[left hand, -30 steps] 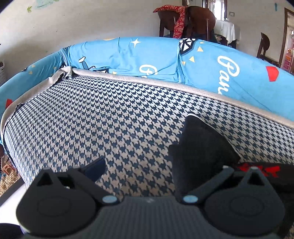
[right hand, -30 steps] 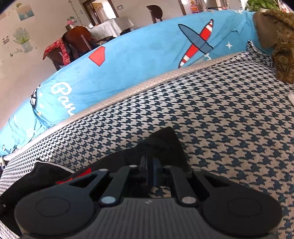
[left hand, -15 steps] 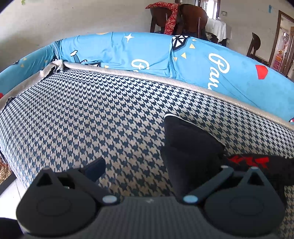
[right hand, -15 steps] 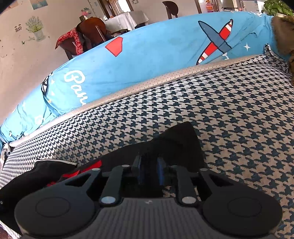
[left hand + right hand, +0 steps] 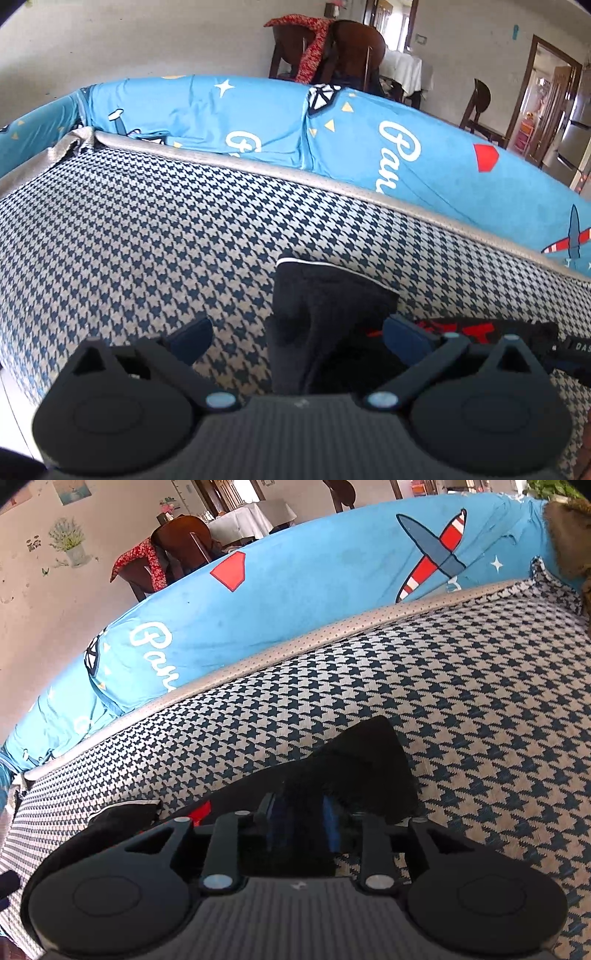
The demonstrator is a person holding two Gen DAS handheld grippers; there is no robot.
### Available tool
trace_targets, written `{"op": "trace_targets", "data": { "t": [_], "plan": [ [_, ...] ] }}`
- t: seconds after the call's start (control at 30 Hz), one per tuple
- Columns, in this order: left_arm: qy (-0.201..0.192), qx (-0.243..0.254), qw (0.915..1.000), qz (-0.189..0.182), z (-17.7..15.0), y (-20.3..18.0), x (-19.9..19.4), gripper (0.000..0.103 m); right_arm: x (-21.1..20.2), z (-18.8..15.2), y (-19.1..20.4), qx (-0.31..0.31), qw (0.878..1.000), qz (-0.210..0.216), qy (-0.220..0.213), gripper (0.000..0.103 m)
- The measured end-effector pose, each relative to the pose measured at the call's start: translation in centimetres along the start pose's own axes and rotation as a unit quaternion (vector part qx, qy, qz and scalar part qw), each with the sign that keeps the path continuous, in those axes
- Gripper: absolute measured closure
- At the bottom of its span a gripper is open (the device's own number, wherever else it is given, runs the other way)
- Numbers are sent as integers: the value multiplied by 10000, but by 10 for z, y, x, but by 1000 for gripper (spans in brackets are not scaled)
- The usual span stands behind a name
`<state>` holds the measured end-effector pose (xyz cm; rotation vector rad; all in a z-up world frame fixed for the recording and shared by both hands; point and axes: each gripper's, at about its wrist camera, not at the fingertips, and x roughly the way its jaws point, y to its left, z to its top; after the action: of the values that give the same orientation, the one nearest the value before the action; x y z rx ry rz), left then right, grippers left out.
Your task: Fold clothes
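A black garment with a red print (image 5: pixel 332 291) lies bunched on the houndstooth sofa seat (image 5: pixel 147 240). Its white-edged end points toward the backrest. My left gripper (image 5: pixel 299 332) hovers open and wide over that end, one fingertip on each side of the cloth, neither touching it. In the right wrist view the other end of the garment (image 5: pixel 373 760) forms a black peak on the seat (image 5: pixel 480 701). My right gripper (image 5: pixel 301 812) sits low over it. Its jaws are opening, with black cloth lying between the parted pads.
A blue printed cover (image 5: pixel 258 122) drapes the sofa backrest (image 5: pixel 295 602) behind the seat. Something brown and furry (image 5: pixel 569 535) rests at the far right end. Wooden chairs with a red cloth (image 5: pixel 314 48) stand beyond. The seat's front edge (image 5: pixel 14 369) drops off at the left.
My right gripper's jaws have parted from shut on the black cloth to a narrow gap. The left wrist view has tilted slightly, and that gripper has stayed open.
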<state>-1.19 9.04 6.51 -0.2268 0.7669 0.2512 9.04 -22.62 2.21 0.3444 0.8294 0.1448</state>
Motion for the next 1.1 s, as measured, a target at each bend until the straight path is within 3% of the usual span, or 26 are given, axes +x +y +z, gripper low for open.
{"op": "trace_targets", "data": {
  "t": [0.37,0.67,0.73,0.8,0.83,0.97,1.1],
  "plan": [
    [507,499,9973,166,11,-11,62,0,18,0,13,-108,9993,164,310,52],
    [1027,558,9930,189,9,-10,110,0,44,4,30,-492,9977,-22,455,49],
    [1102,538,9921,256,8,-8,118,0,48,5,34,-614,9972,-58,423,53],
    [1161,515,9913,338,8,-5,125,0,51,5,37,-801,9961,-166,342,85],
    [1191,495,9909,383,7,-3,128,0,52,6,37,-836,9958,-189,318,89],
    [1227,340,9912,363,8,6,134,0,51,8,33,-840,9962,-144,177,97],
    [915,456,9937,463,14,6,127,0,33,16,29,-682,9972,-76,-304,98]
  ]
}}
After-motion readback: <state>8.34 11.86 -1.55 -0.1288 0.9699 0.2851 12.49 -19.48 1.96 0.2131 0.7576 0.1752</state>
